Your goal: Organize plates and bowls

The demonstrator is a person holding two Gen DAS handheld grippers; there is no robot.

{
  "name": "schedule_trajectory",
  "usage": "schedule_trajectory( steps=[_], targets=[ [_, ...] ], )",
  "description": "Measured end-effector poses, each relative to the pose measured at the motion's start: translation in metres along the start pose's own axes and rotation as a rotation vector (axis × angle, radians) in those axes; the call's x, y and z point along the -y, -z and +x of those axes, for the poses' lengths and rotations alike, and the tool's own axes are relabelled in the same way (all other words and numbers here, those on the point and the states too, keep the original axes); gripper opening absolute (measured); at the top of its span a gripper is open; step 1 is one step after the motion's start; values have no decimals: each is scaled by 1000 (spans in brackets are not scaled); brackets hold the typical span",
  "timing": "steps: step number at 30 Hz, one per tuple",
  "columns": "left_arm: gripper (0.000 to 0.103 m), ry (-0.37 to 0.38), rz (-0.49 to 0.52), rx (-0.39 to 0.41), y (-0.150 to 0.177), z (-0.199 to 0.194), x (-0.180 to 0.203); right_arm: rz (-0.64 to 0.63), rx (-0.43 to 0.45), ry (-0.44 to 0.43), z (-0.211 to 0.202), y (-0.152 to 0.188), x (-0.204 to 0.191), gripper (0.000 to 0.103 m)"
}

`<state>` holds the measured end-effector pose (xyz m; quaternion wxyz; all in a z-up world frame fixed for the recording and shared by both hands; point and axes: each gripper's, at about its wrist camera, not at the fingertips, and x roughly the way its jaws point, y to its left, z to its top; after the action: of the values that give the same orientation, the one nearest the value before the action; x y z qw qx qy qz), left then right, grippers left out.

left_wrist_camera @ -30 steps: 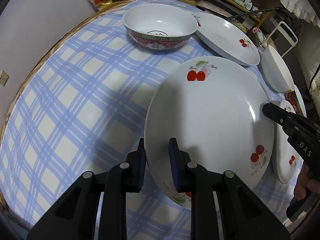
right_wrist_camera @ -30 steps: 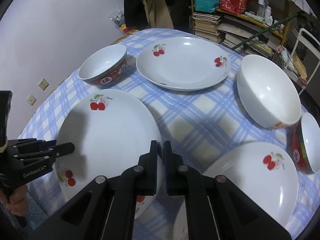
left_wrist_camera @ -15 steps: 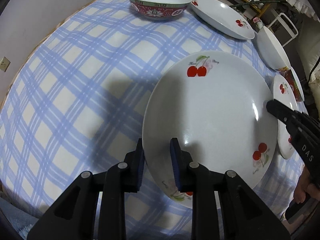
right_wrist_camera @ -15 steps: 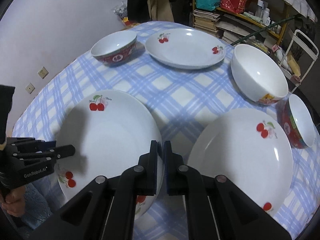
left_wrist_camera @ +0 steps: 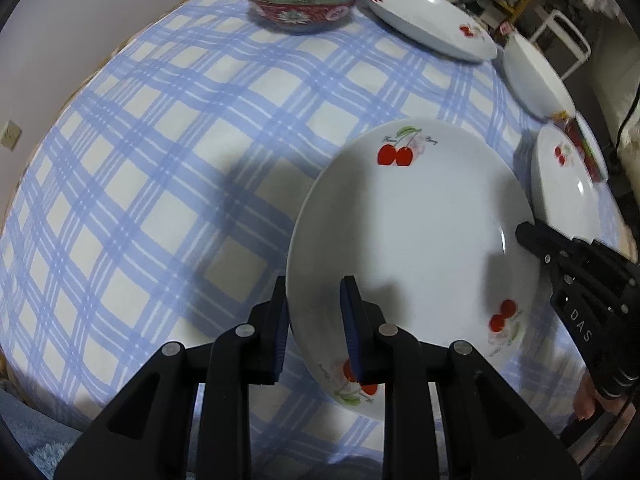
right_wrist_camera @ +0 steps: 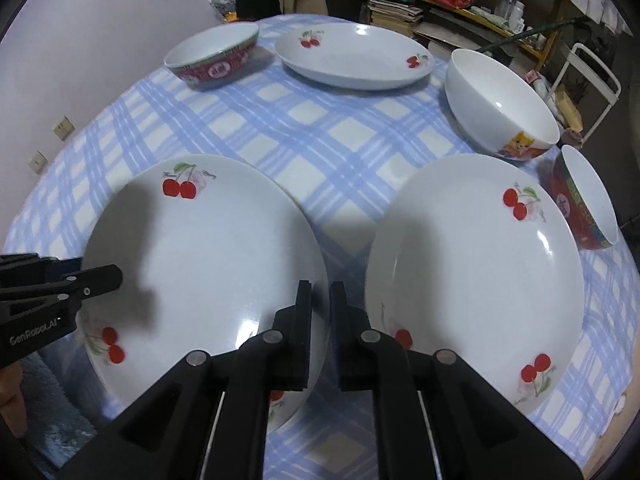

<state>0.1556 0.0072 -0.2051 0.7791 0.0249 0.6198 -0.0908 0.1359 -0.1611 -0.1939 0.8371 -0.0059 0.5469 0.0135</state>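
Two hand-held grippers share one cherry plate (left_wrist_camera: 408, 240). From the left wrist, we see the left hand-held gripper (left_wrist_camera: 314, 320) clamping its near rim, the plate tilted above the checked counter (left_wrist_camera: 160, 152); the right hand-held gripper (left_wrist_camera: 528, 236) pinches the opposite rim. From the right wrist, we see those jaws nearly together on that rim (right_wrist_camera: 320, 304). A second cherry plate (right_wrist_camera: 476, 280) lies just beside it, and a third (right_wrist_camera: 356, 56) sits far back between a red bowl (right_wrist_camera: 212, 56) and a white bowl (right_wrist_camera: 500, 104).

2 plates (right_wrist_camera: 208, 264) side by side, bowls (right_wrist_camera: 500, 104) and third plate (right_wrist_camera: 356, 58) behind
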Motion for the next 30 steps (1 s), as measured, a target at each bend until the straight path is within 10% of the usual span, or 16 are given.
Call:
schedule_trajectory(
  steps=[19,30],
  targets=[
    [24,39,-24,-5,-6,0,-9,5,6,17,3,-4,-1,12],
    [25,-119,52,100,-10,-20,7,73,69,-58,-18,-9,12,11]
  ],
)
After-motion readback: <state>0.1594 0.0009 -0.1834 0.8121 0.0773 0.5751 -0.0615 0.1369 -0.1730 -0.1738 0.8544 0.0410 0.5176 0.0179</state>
